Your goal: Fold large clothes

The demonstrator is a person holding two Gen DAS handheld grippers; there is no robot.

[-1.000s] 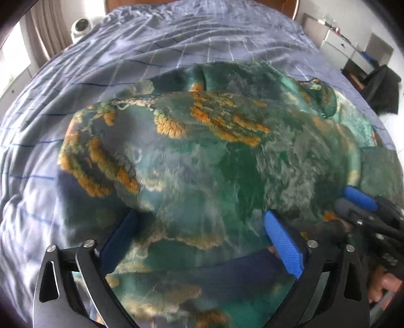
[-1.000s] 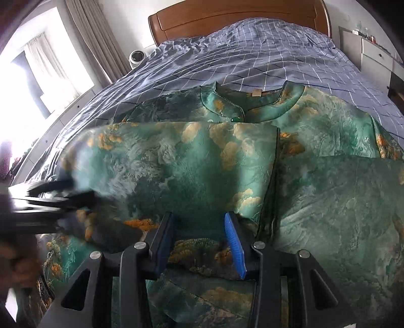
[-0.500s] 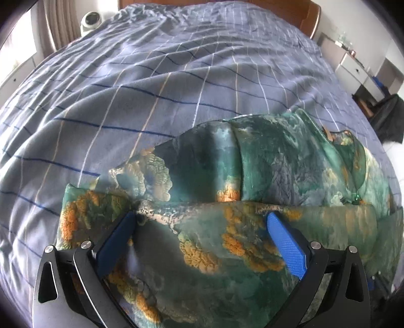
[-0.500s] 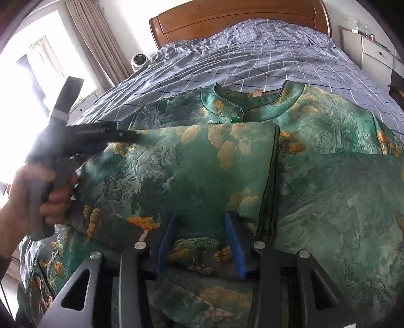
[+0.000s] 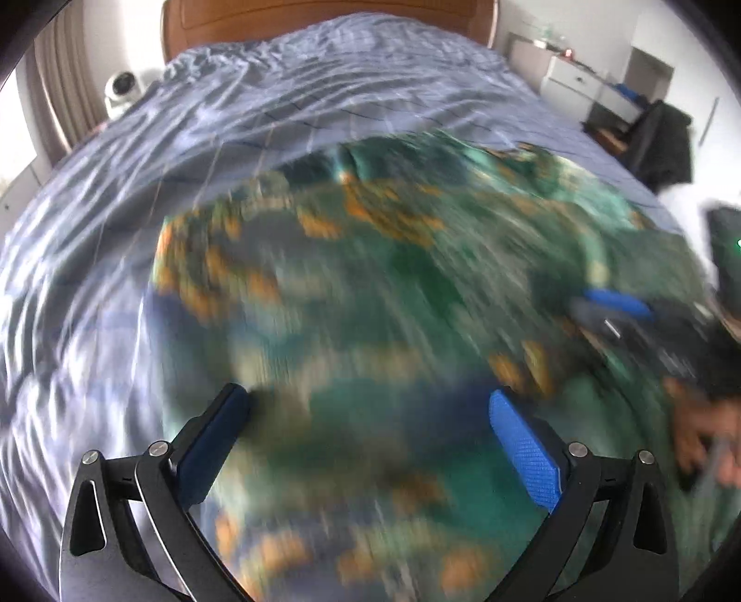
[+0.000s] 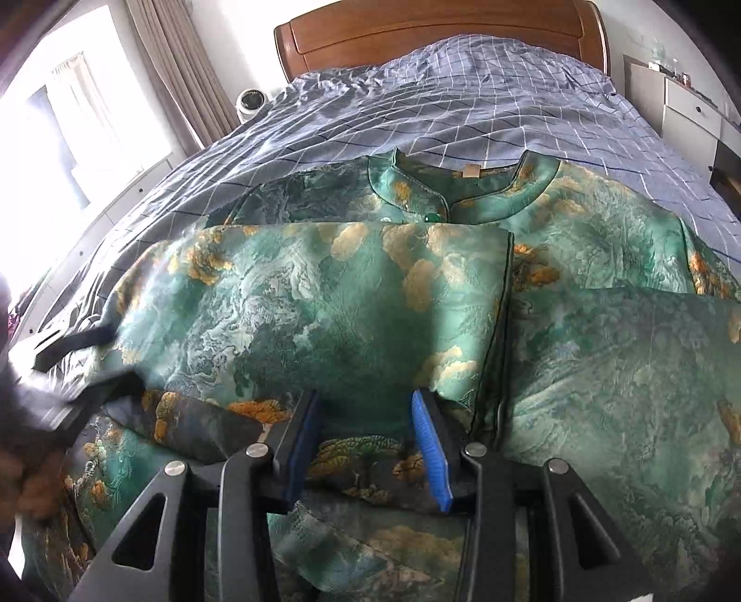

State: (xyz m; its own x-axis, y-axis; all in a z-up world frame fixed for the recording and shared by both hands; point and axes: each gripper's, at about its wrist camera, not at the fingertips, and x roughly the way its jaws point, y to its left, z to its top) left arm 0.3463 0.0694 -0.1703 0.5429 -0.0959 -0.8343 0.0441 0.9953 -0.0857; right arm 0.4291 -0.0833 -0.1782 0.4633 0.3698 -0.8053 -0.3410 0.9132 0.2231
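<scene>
We see the green dress (image 6: 352, 315) spread on the bed (image 6: 463, 106), partly folded.

A folded panel lies across its middle, collar (image 6: 463, 185) beyond it toward the headboard (image 6: 440, 32). Our right tongs (image 6: 366, 440) sit at the near edge of that panel, jaws part closed with a bunch of fabric between the blue pads; we cannot tell if they press it. Our left tongs (image 5: 370, 440) stand spread wide over the blurred cloth, pinching nothing. A hand (image 5: 704, 440) shows right of them, and a small white device (image 6: 252, 102) far left of the right tongs.
</scene>
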